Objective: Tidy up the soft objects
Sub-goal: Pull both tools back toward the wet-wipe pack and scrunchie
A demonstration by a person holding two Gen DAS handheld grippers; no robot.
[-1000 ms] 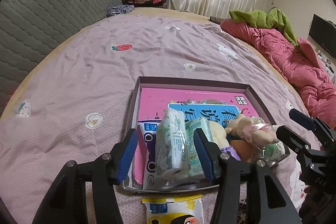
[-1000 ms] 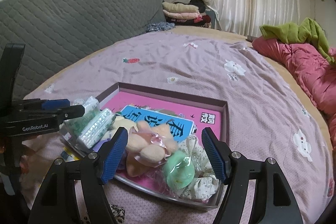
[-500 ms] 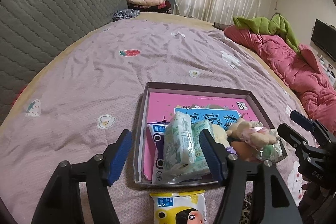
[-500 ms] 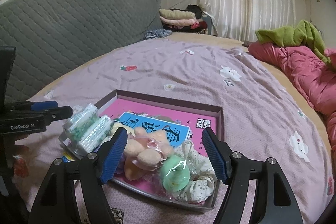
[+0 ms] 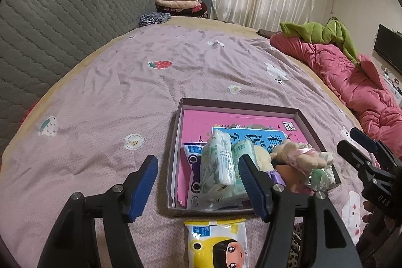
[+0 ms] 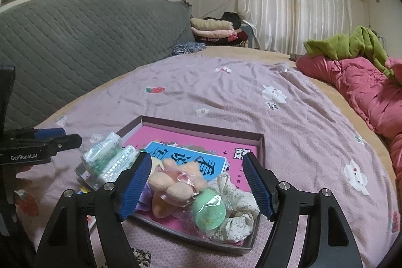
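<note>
Both grippers, left gripper (image 5: 198,183) and right gripper (image 6: 197,189), gape wide and empty; the light, squashy yellow tissue pack (image 5: 217,244) beside the box's (image 5: 176,142) near edge wants pinching across its middle.

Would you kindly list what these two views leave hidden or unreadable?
- Yellow cartoon packet: left wrist view, lower part cut off by the frame edge.
- Purple item: right wrist view, mostly hidden behind the plush toy and the right gripper.
- Book cover: left wrist view, half its title covered by the tissue packs.
</note>
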